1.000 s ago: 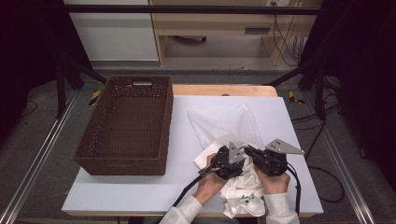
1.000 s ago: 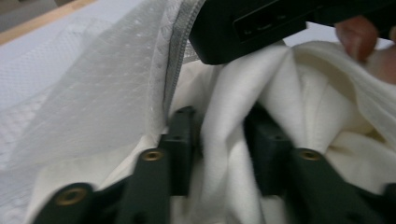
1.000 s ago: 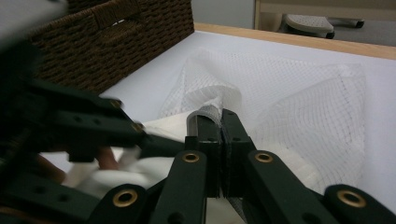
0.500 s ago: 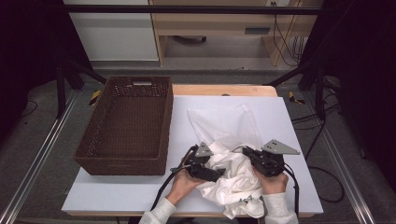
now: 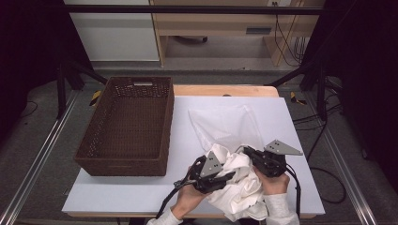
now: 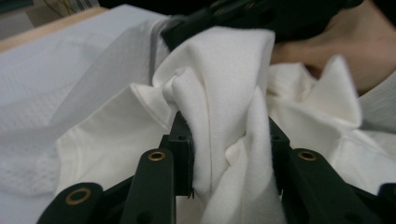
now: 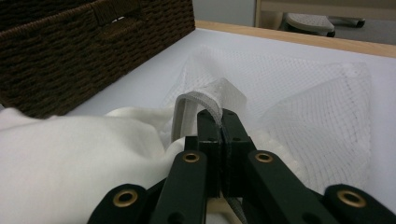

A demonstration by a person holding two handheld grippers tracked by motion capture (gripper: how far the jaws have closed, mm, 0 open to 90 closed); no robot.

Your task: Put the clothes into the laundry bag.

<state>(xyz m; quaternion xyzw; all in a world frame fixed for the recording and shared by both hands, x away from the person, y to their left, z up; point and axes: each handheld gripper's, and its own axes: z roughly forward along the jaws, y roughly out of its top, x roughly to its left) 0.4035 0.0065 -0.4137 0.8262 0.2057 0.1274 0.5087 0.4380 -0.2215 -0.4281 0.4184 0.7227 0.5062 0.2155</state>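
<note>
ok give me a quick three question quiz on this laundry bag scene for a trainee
1. True or false: the left gripper is shut on a fold of the white garment.
2. What does the right gripper pinch? A) the basket's rim B) the edge of the mesh bag C) a cable
3. Fill in: the wicker basket stands on the table's ____ side in the high view.

Key: 1 true; 2 B; 3 left
</note>
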